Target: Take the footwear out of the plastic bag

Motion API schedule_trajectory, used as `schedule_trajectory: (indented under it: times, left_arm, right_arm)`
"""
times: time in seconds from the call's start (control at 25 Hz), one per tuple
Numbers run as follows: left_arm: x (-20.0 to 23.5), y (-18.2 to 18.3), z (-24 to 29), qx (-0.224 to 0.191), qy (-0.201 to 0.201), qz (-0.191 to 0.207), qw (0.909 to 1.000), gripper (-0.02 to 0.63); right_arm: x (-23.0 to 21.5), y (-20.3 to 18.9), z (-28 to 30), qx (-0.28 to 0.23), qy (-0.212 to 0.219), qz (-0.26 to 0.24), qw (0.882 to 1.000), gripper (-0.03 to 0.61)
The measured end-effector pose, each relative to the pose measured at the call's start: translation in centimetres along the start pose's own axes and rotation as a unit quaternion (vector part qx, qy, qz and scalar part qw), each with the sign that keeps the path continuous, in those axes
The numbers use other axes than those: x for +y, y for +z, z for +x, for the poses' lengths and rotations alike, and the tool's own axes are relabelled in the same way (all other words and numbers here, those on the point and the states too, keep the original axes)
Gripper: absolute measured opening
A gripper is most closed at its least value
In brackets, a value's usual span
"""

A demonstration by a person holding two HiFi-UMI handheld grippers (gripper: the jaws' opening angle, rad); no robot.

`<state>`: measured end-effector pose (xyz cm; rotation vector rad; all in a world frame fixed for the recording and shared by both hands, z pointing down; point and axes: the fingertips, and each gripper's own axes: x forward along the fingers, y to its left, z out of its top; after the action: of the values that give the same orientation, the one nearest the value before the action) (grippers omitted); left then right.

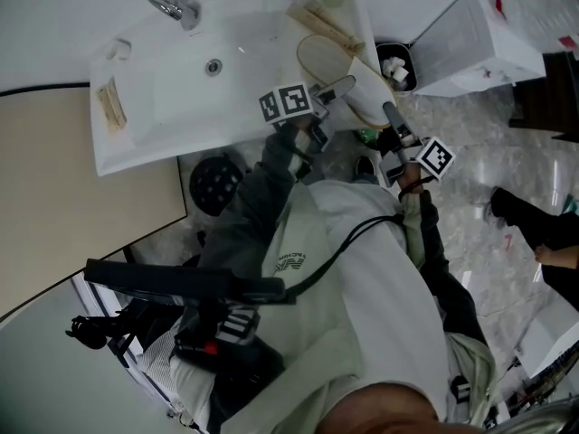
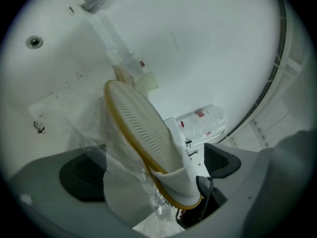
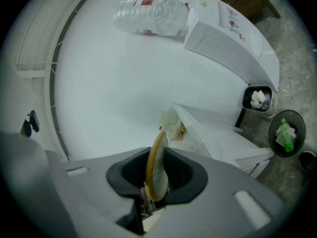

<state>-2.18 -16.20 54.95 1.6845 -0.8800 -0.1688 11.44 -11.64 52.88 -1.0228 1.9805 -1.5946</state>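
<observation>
**Item: slipper [image 2: 141,125], flat, ribbed pale sole, yellow edge binding, white upper band.**

- Location: held in the air over the white washbasin surface [image 1: 127,152], upper centre of the head view. A clear plastic bag [image 2: 121,182] still clings along its lower left side. Whether the slipper is fully out of the film cannot be told.
- Handling (judged): very light, thin and bendy. The sole should flex rather than break. The film is slick and crinkly and likely to slide or cling by static. Best hold on the slipper is the stiffer bound rim at one end. The bag is best pinched at a loose fold, away from the sole.
- Right gripper [image 3: 157,170]: clamped on the slipper's rim, which stands edge-on between the pads.
- Left gripper [image 2: 152,168]: spread wide. Slipper and film hang between the pads, and neither pad presses on them.
- View notes: the left gripper view alone shows the ribbed sole and the film. The right gripper view alone shows the pinch, plus a small waste bin [image 3: 257,99] at right. The head view alone shows the tap [image 1: 172,7] and both arms together.
</observation>
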Motion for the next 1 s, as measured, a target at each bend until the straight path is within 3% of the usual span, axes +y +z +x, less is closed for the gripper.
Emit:
schedule_trajectory:
  times: [0.12, 0.28, 0.48, 0.76, 0.92, 1.0]
  left_arm:
    - [0.7, -1.2, 0.2, 0.04, 0.051, 0.036, 0.9972, 0.601]
    - [1.5, -1.4, -1.3, 0.026, 0.07, 0.003, 0.9972, 0.601]
    - [1.0, -2.4, -4.2, 0.005, 0.041, -0.045, 0.9981, 0.6]
    - [-0.7, -2.9, -7.6, -0.044, -0.016, -0.041, 0.9981, 0.583]
    - [-1.3, -3.2, -8.7, -0.071, -0.039, -0.051, 0.9954, 0.519]
    - [-1.6, -3.6, -9.0, -0.079, -0.048, -0.054, 0.9943, 0.475]
  right_arm:
    - [-1.7, -1.1, 0.1, 0.013, -0.051, 0.005, 0.999, 0.074]
    - [-2.7, -1.2, -0.1, 0.007, -0.076, 0.017, 0.997, 0.074]
    - [-2.8, -0.9, 0.1, -0.001, -0.062, 0.017, 0.998, 0.074]
    - [-2.8, -0.9, -0.6, 0.024, -0.067, -0.001, 0.997, 0.1]
    - [-2.7, -1.4, -1.4, 0.041, -0.063, -0.005, 0.997, 0.215]
    - [-3.0, -1.7, -2.3, 0.052, -0.065, -0.004, 0.997, 0.221]
